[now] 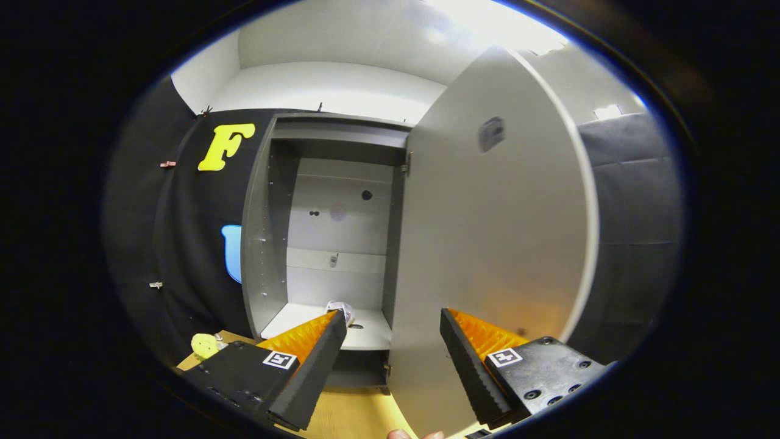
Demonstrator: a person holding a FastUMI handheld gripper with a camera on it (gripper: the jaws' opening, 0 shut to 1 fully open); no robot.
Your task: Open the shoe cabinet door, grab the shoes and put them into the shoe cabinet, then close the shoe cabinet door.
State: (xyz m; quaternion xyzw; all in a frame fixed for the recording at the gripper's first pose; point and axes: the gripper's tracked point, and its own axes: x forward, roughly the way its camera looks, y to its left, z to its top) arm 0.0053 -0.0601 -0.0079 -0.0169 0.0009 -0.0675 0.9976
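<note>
My claw (393,320) is spread wide with nothing between its fingers, and it points straight at the shoe cabinet (268,231) in the middle of the frame. The cabinet door (493,244) is swung open toward me on its hinges at the cabinet's right side; it fills the right-centre of the frame, and its lower part lies between my two fingers, closer to the right one. I cannot tell whether that finger touches the door.

A small grey patch (491,133) sits high on the door. Inside the cabinet the back panel (338,225) is pale, with a few small dark holes in it, and the bottom shelf (372,332) shows just past my left fingertip. On that shelf, right behind the tip of the left finger, lies a small pale thing with a dark edge (342,310); it may be part of a shoe, but too little of it shows for me to be sure.

Below the cabinet, at the lower middle of the frame, is the wooden worktop (350,417). A yellow round object (204,346) rests on it at the lower left, beside my left finger. At the very bottom edge, two fingertips of a person (416,435) peek in.
</note>
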